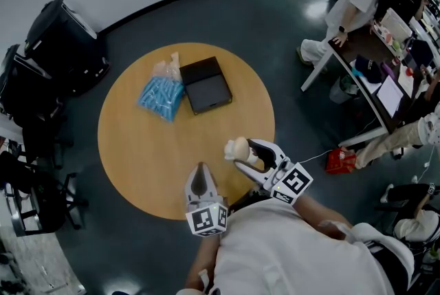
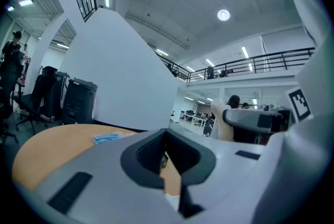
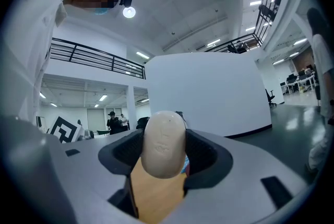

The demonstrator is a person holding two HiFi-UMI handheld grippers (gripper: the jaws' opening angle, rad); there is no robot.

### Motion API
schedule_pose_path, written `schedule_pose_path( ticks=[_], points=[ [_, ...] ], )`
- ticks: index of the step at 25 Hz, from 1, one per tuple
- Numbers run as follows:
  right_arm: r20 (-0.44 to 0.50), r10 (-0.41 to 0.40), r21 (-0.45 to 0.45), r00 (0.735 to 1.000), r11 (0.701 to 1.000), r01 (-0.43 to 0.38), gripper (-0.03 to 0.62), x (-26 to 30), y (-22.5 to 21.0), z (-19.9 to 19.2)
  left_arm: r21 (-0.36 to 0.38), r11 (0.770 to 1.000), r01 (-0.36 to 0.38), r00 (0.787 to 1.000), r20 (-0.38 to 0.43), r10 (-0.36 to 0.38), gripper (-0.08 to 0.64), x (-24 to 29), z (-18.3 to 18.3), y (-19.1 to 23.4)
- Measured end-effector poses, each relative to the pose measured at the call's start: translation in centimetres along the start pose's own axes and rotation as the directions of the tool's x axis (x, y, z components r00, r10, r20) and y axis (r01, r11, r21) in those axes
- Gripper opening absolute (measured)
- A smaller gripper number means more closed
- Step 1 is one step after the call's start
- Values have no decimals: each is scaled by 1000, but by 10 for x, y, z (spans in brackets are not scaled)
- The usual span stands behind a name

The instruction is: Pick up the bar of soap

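**Soap held in the jaws**

The soap [image 3: 163, 142] is a pale cream, rounded oval bar, standing on edge, pinched between the right gripper's [image 3: 164, 161] jaws. It hangs above the table's [image 1: 137, 149] near edge, apparently lifted clear.

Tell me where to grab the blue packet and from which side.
Take the blue packet by its clear gathered end, farthest from you, coming straight down with the empty left gripper. That end looks narrow enough for the jaws, while the filled body is wide and probably soft. The black box lies close along its right side, so a sideways approach there looks blocked.
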State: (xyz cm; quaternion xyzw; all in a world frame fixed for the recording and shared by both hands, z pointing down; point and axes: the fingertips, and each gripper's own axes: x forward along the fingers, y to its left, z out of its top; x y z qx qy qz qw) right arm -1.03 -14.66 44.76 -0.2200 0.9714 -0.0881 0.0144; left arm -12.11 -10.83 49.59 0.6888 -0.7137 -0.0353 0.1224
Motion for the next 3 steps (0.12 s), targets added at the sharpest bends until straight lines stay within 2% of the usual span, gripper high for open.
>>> schedule_pose_path(
  ticks=[3],
  points=[
    [-2, -4, 1, 1000, 1000, 4, 264, 0, -1, 0, -1, 1000, 0, 1000, -2, 0, 8, 1, -1, 1]
  ],
)
